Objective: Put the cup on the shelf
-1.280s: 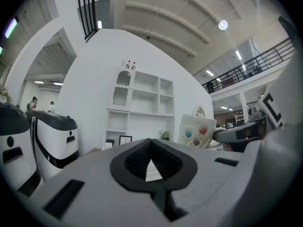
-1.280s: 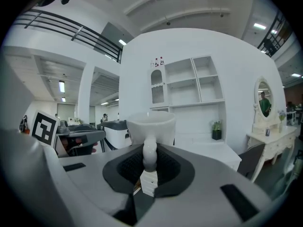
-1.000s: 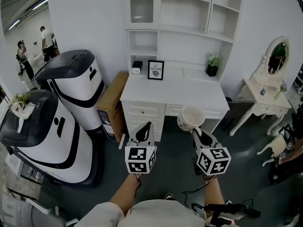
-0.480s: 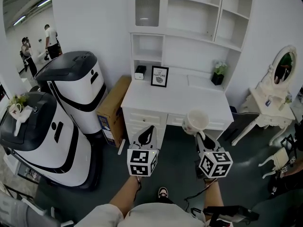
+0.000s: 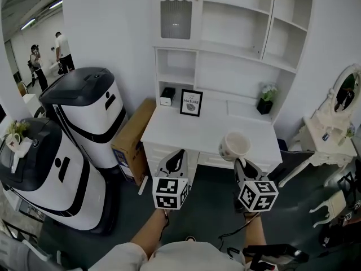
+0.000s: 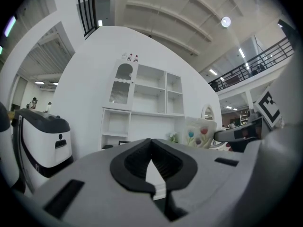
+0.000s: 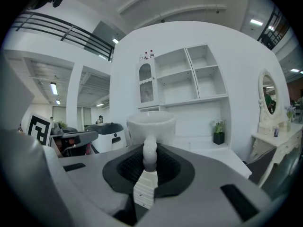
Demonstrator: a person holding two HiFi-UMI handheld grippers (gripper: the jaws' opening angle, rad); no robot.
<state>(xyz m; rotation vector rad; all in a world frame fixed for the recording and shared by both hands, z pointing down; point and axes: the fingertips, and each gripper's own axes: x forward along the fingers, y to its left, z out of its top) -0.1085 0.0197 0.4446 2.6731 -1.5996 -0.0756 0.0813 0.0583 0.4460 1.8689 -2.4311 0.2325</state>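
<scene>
A white cup (image 5: 233,145) with painted flowers (image 6: 200,132) hangs upright in front of the white desk (image 5: 169,130). My right gripper (image 5: 240,161) is shut on the cup's handle (image 7: 149,156), the bowl (image 7: 151,125) standing above the jaws. My left gripper (image 5: 175,158) is shut with nothing in it, level, to the left of the cup. The white shelf unit (image 5: 234,24) rises behind the desk, its open compartments (image 7: 179,77) facing me.
On the desk stand a framed picture (image 5: 191,103), a small black box (image 5: 167,96) and a potted plant (image 5: 265,99). Two large white-and-black machines (image 5: 90,114) and a cardboard box (image 5: 133,134) are at the left. A vanity table with mirror (image 5: 337,114) is at the right. Two people (image 5: 48,52) stand far left.
Both grippers and the cup have come closer to the desk and shelf unit. The cup now overlaps the desk's front edge in the head view.
</scene>
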